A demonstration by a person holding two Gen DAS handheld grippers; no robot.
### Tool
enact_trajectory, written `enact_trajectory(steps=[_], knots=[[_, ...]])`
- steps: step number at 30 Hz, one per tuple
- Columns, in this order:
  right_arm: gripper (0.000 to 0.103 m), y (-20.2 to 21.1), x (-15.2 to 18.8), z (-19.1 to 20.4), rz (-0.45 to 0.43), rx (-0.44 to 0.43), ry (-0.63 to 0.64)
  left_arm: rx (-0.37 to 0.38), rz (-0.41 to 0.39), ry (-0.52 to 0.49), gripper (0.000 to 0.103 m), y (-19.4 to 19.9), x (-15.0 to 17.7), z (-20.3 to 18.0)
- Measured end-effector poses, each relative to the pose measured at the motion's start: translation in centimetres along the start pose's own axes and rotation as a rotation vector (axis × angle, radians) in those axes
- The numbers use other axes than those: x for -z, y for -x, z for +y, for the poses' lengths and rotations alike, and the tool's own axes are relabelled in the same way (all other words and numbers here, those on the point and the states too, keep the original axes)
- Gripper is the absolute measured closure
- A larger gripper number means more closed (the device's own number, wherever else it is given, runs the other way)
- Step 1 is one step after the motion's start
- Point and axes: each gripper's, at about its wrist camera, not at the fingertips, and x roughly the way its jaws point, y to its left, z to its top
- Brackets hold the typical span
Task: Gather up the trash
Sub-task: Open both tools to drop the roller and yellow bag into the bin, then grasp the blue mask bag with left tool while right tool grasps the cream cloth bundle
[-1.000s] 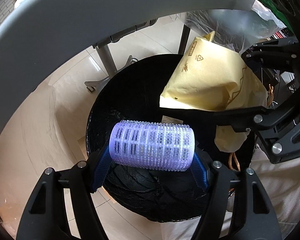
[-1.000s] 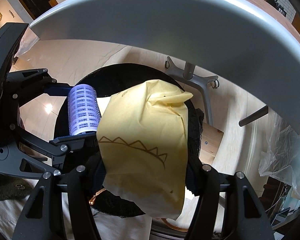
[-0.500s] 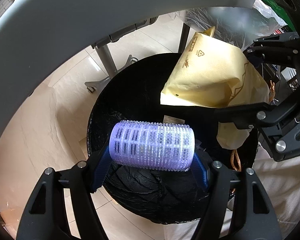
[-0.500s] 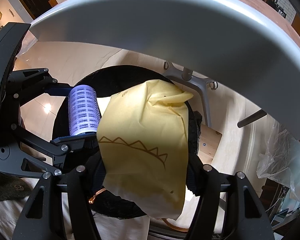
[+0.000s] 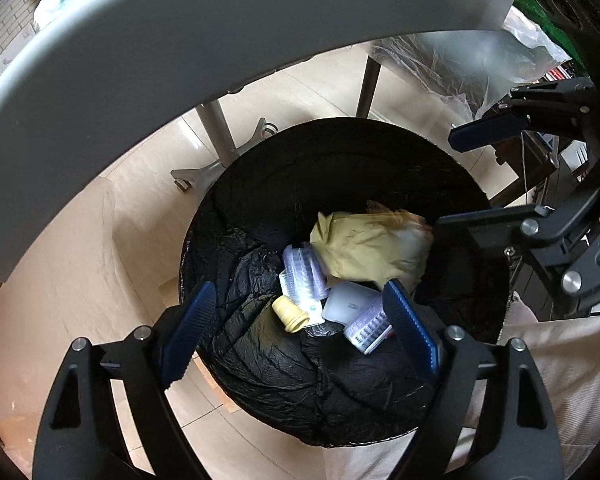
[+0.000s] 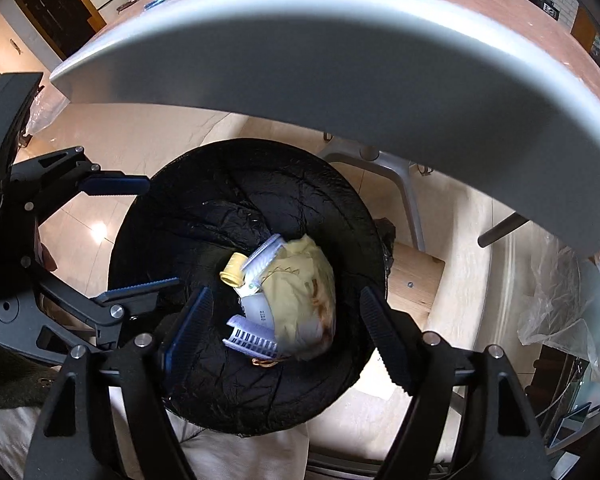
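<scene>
Trash (image 5: 364, 256) in bin (image 5: 380, 152), below left tool (image 5: 300, 332), right tool (image 6: 288, 330), both agape, empty.

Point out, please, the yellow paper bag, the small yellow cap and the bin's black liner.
yellow paper bag (image 5: 370, 246), left wrist view, crumpled middle.
small yellow cap (image 5: 289, 314), left wrist view, ribbed side.
black liner (image 6: 236, 196), right wrist view, bare far wall.

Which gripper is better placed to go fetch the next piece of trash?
Neither clearly. The left gripper and right gripper both hang open and empty over the bin, the paper bag and hair roller lying inside. No remaining trash shows in either view, so the pictures cannot settle it.
</scene>
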Motion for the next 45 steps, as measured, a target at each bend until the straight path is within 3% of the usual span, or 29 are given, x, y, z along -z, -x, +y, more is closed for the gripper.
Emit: enact_trajectory(steps=[5,14,19,23,26,28,31,34,36,40,45], knots=[[0.022,0.9,0.1,-0.5,-0.021,-0.004,-0.012,0.014,-0.005,0.030,0.016,0.4,0.2,0.5],[0.021,2.0,0.1,-0.7,-0.047,-0.040,-0.041,0.017,-0.020,0.052,0.015,1.1,-0.4,0.7],[0.021,6.2,0.5,0.1,-0.134,-0.042,-0.019,0.033,-0.109,0.067,0.015,5.1,-0.6,0.3],[0.019,11.9,0.1,0.2,-0.282,-0.055,-0.026,0.018,-0.247,0.079,0.015,10.4,-1.5,0.5],[0.004,16.2,-0.8,-0.1,-0.457,-0.029,-0.034,-0.051,-0.395,0.128,0.002,14.8,-3.0,1.9],[0.004,19.6,-1.6,-0.3,-0.628,0.009,-0.051,-0.109,-0.483,0.178,0.002,17.1,-3.9,3.3],[0.004,21.8,-3.3,-0.6,-0.724,0.062,-0.089,-0.168,-0.540,0.261,0.002,19.1,-5.7,5.8],[0.004,21.6,-6.2,-1.2,-0.691,0.047,-0.095,-0.172,-0.531,0.303,0.002,19.4,-7.8,8.6],[0.004,21.1,-7.4,-1.2,-0.675,0.031,-0.087,-0.165,-0.501,0.277,0.002,18.8,-9.0,9.8],[0.004,18.9,-10.4,-1.1,-0.590,0.019,-0.033,-0.175,-0.442,0.108,0.002,16.9,-11.9,10.9],[0.004,14.8,-12.4,-1.2,-0.479,0.051,-0.042,-0.182,-0.378,-0.008,0.002,14.1,-14.2,12.2]])
